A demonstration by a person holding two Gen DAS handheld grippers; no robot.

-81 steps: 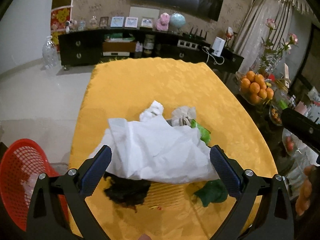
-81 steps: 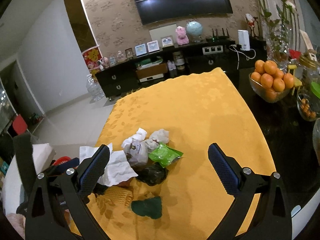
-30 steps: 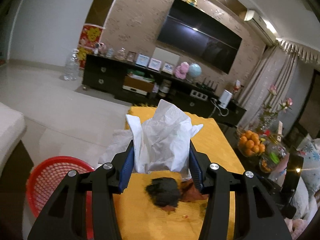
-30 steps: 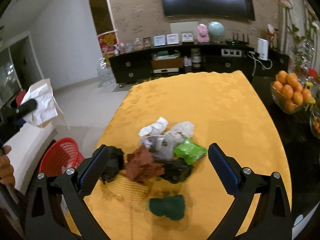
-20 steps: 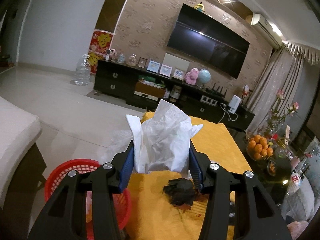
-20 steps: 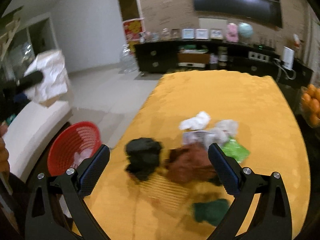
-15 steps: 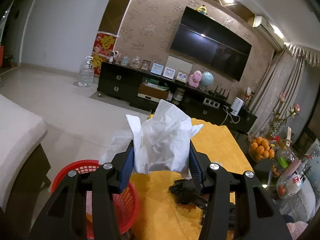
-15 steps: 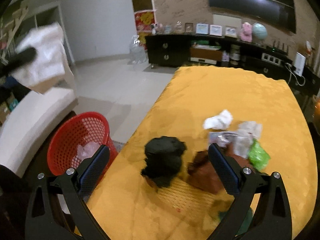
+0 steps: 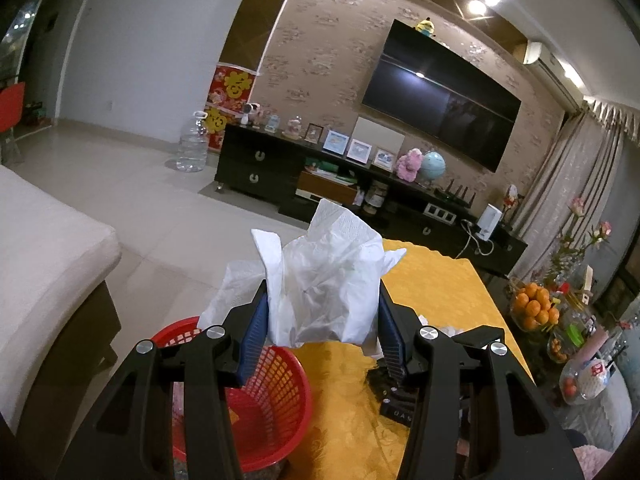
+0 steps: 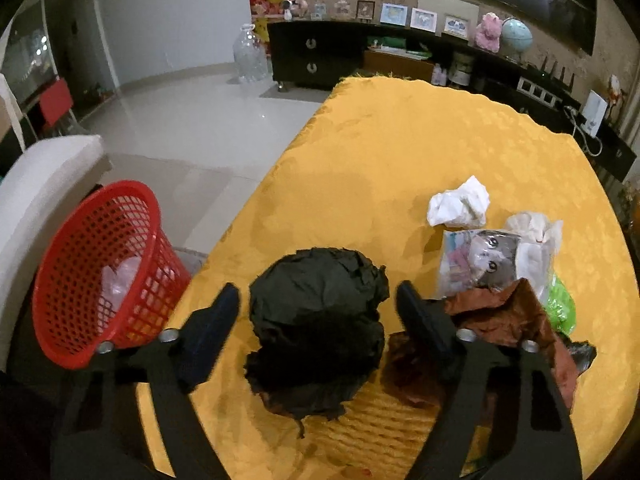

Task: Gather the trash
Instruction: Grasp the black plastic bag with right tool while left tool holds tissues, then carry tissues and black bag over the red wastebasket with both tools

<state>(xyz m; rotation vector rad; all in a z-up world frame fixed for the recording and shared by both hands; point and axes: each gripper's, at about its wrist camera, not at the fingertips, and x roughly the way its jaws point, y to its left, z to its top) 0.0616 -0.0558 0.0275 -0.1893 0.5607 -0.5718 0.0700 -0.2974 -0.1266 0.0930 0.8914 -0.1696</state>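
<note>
My left gripper [image 9: 320, 320] is shut on a crumpled white paper wad [image 9: 324, 276] and holds it in the air, above the table's near left corner and beside the red mesh basket [image 9: 276, 392]. In the right wrist view my right gripper [image 10: 318, 312] points down over a crumpled black wad [image 10: 320, 320] on the yellow tablecloth [image 10: 400, 140]. Its jaws are closing with the wad between them, and a thin gap still shows on each side. The basket [image 10: 80, 280] stands on the floor left of the table, with pale trash inside.
More trash lies right of the black wad: a white tissue ball [image 10: 460, 204], a printed packet [image 10: 480, 260], brown paper [image 10: 504, 316] and a green wrapper [image 10: 562, 312]. A white sofa [image 10: 48, 168] stands behind the basket. A bowl of oranges [image 9: 534, 308] sits at the far right.
The left gripper carried the white paper off the pile to the left, bringing the basket under its view. The right gripper came down over the black wad and its jaws narrowed around it.
</note>
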